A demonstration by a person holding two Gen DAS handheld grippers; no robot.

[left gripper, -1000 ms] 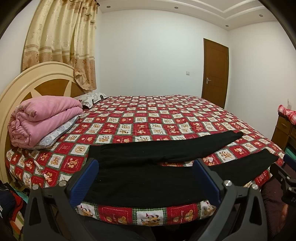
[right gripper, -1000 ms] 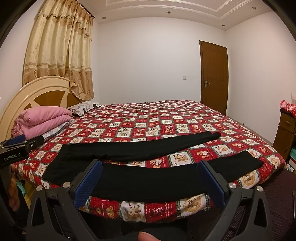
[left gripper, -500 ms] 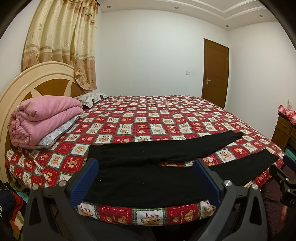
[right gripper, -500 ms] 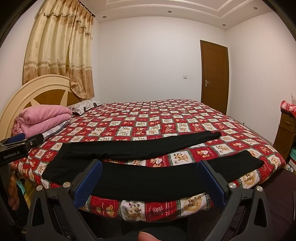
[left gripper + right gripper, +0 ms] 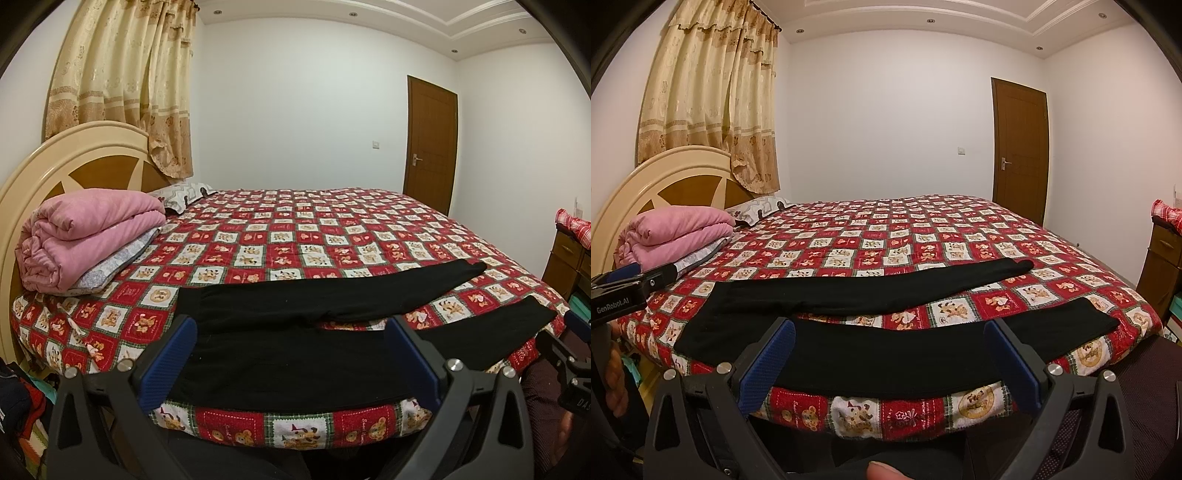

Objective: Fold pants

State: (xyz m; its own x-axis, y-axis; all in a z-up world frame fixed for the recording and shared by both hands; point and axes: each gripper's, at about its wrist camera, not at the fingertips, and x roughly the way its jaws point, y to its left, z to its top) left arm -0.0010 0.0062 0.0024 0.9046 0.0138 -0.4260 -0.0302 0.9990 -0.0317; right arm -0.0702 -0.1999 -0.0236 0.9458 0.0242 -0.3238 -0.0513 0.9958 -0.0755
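Observation:
Black pants (image 5: 295,347) lie flat on the bed near its front edge, waist to the left, the two legs spread apart toward the right. They also show in the right wrist view (image 5: 886,350). My left gripper (image 5: 291,354) is open and empty, held in front of the bed edge near the waist part. My right gripper (image 5: 890,354) is open and empty, in front of the near leg. The left gripper's body shows at the left edge of the right wrist view (image 5: 620,295).
The bed has a red checkered quilt (image 5: 295,236). A folded pink blanket (image 5: 85,236) and a pillow (image 5: 184,192) lie by the headboard (image 5: 74,162). A wooden dresser (image 5: 569,262) stands at the right. A closed door (image 5: 430,140) is behind.
Both grippers stay open and almost still. The right wrist view has shifted very slightly; the pants have not moved.

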